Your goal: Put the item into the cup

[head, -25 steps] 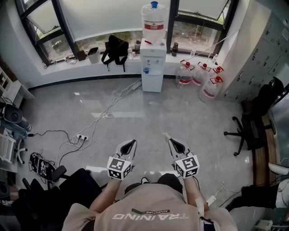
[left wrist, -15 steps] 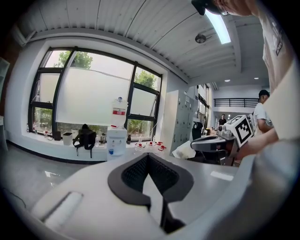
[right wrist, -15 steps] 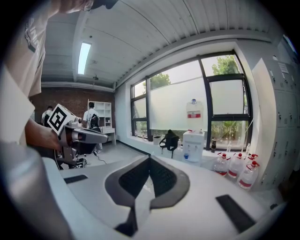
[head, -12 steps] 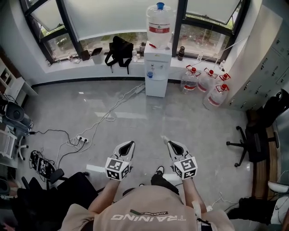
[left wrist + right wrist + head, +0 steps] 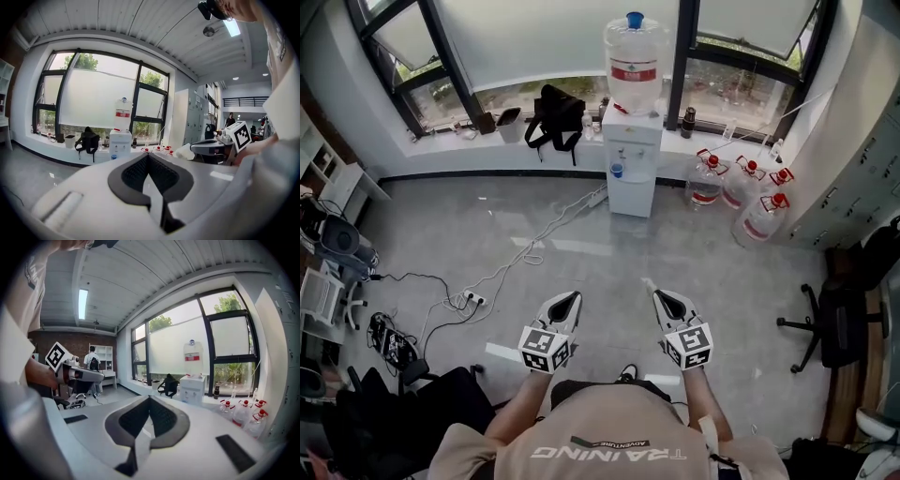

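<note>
A: What are we holding?

B: The left hand-held gripper (image 5: 565,302) and the right hand-held gripper (image 5: 667,300), side by side above the grey floor (image 5: 581,234), just in front of our body. Both are clenched. In each gripper view the jaws meet at the tips with nothing between them.

A: And the cup, the item?

B: We cannot make out either one in any view.

A: What lies ahead of us?

B: Far across the floor, a white water dispenser (image 5: 633,159) with a big bottle (image 5: 635,52) on top stands against the window ledge (image 5: 459,141). A black backpack (image 5: 555,112) sits on the ledge to its left, and red-capped water jugs (image 5: 748,187) stand on the floor to its right. On the left lies a power strip (image 5: 471,300) with white cables running toward the dispenser, and a black office chair (image 5: 839,323) stands at the right.
</note>
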A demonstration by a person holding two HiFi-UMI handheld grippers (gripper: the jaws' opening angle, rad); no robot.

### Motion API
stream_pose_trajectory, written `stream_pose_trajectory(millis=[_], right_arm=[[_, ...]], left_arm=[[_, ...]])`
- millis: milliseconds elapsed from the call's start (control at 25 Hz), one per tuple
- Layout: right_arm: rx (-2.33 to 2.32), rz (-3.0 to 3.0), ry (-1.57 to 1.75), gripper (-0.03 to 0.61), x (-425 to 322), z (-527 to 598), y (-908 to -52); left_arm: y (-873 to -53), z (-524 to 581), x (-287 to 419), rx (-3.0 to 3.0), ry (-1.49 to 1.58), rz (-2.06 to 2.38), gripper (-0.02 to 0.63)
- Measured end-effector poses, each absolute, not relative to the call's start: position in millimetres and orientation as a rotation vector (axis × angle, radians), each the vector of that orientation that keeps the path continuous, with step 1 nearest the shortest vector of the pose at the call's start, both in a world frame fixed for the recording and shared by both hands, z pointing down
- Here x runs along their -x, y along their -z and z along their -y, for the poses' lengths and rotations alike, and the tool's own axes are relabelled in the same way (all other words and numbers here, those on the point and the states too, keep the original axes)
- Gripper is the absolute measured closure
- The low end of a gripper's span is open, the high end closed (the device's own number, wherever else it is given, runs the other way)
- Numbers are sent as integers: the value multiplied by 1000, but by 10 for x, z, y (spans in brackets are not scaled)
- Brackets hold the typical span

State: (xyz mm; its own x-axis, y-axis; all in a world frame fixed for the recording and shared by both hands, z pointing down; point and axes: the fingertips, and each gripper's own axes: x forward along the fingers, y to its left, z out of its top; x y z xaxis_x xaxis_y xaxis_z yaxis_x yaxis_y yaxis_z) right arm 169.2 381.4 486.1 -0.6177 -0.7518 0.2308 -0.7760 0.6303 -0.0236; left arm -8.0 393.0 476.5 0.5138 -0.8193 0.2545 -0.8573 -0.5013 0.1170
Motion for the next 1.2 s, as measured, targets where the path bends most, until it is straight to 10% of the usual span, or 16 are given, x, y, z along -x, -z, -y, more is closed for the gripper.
stream_pose_trajectory(millis=[1200], right_arm=[[-1349, 2593, -211, 568, -1047, -1739, -4853]], left_arm=[[-4784, -1654, 632, -2596, -268, 1323, 606]])
